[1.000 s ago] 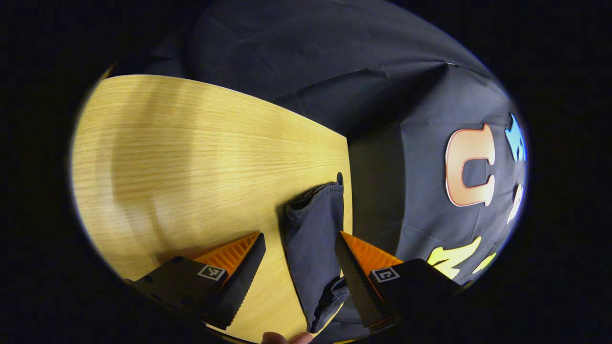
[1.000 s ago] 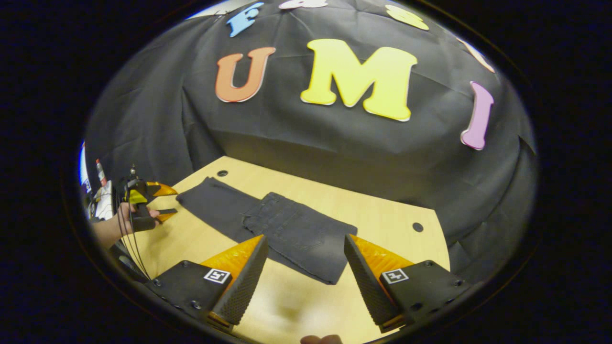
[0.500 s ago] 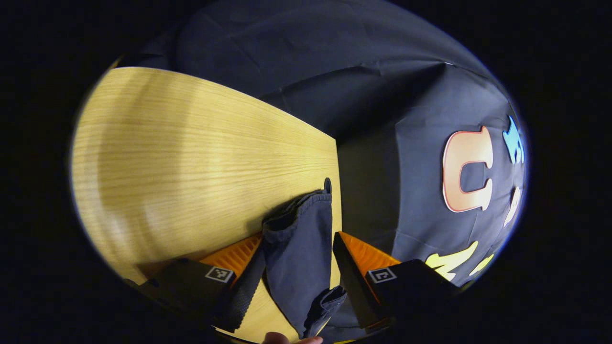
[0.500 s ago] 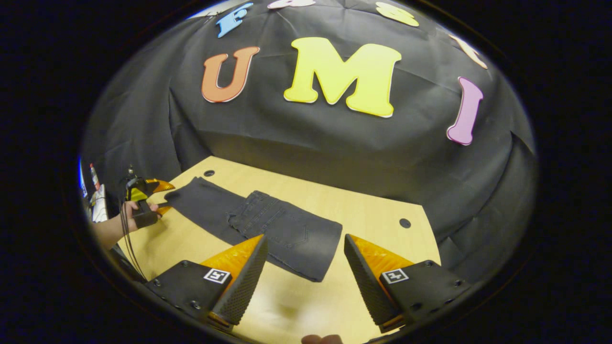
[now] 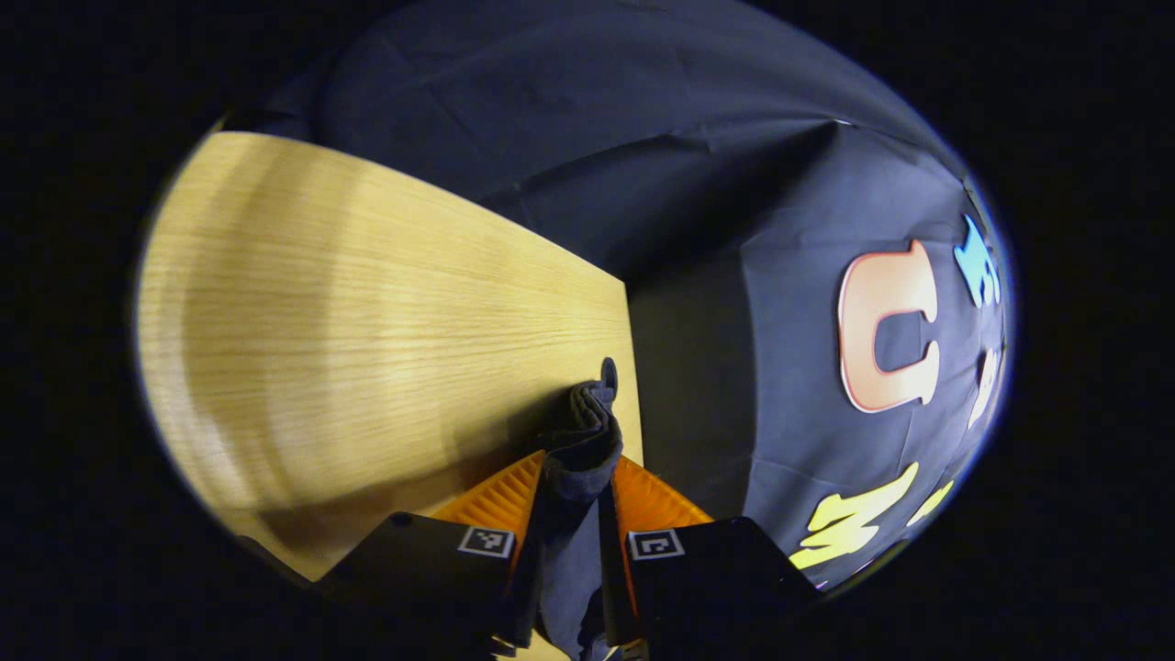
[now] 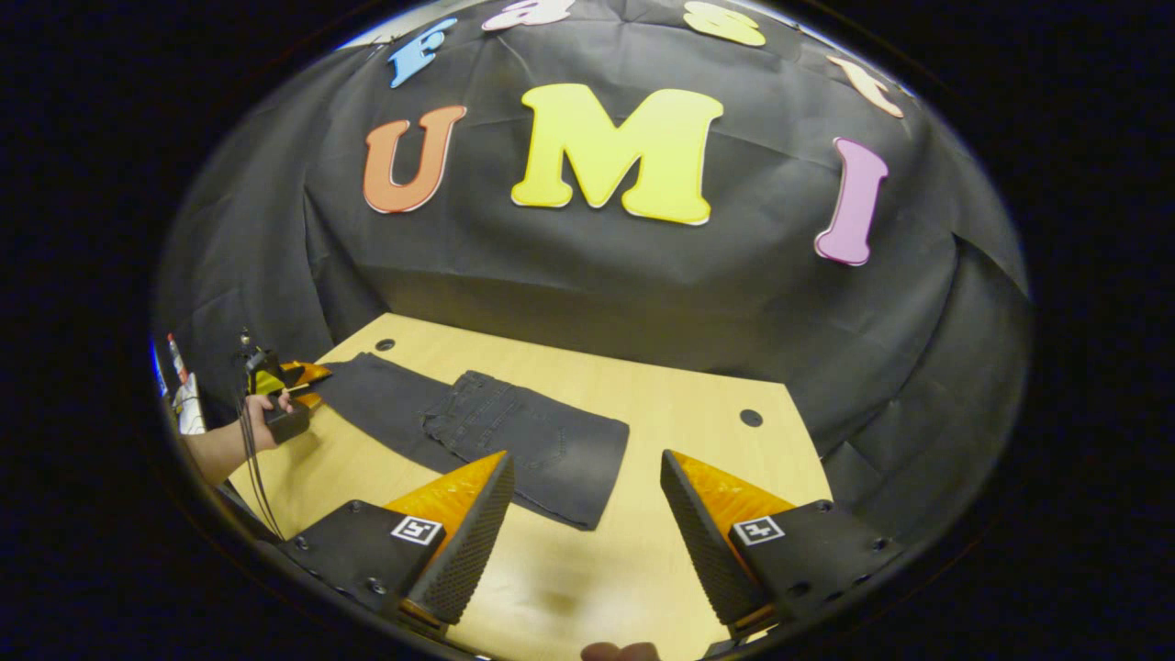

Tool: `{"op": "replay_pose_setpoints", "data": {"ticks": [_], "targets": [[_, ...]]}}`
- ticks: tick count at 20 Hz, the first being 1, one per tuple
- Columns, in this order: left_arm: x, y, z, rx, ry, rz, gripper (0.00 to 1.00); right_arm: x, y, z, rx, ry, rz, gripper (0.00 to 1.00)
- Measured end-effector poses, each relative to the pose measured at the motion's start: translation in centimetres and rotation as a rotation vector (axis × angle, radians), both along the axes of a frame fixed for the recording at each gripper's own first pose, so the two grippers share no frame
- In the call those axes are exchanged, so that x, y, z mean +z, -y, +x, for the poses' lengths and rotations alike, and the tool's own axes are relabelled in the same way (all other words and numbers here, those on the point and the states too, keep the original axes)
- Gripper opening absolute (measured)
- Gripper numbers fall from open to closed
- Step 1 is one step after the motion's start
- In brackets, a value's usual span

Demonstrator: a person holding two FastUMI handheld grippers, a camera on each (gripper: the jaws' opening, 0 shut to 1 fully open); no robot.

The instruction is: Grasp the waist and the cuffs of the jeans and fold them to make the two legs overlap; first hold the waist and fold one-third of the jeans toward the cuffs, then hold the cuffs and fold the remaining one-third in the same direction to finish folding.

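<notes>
In the left gripper view, the left gripper [image 5: 567, 514] w/ its orange ridged fingers [image 5: 500, 500] is closed tight on the cuff end of the dark grey denim jeans [image 5: 576, 459]. The cloth is bunched up between both pads and pokes out past the tips. The pinched fabric sits at the right edge of the light wooden table [image 5: 367, 321], just beside a small dark round hole [image 5: 609, 372] in the tabletop. Black booth cloth [image 5: 698, 184] hangs behind and to the right.

In the right gripper view, the right gripper [image 6: 587, 523] has its jaws wide apart, nothing between them, only bare tabletop [image 6: 569, 588] below. The jeans [image 6: 523, 441] lie flat across the table's middle-left, beyond the left finger's tip, waist part already folded over so a doubled, thicker section sits toward the right and a single leg layer runs left toward the cuffs. At the far left, the other gripper [image 6: 298, 386], held by a person's hand [image 6: 266, 408] w/ a bare forearm, meets the cuff end of the jeans at the table's left edge. Two small dark holes show in the tabletop, one near the far-left corner [image 6: 386, 345], one toward the right [image 6: 751, 418]. A fingertip [image 6: 620, 652] shows at the very bottom edge, near the right gripper's base.
</notes>
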State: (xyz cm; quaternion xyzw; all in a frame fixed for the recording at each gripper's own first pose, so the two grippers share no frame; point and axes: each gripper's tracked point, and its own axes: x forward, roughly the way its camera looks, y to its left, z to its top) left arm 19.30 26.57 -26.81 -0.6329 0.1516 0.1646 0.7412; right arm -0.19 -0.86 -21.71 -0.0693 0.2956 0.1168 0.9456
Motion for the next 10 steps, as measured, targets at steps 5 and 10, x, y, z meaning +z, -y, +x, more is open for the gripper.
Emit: {"op": "replay_pose_setpoints", "data": {"ticks": [5, 10], "targets": [[8.7, 3.8, 2.3, -0.098, 0.096, 0.113, 0.14, 1.2, 2.7, -1.7, -0.058, 0.032, 0.019, 0.98], [18.0, 14.1, 5.0, -0.285, 0.227, 0.289, 0.12, 1.9, 6.5, -4.1, -0.136, 0.055, 0.042, 0.99]]}}
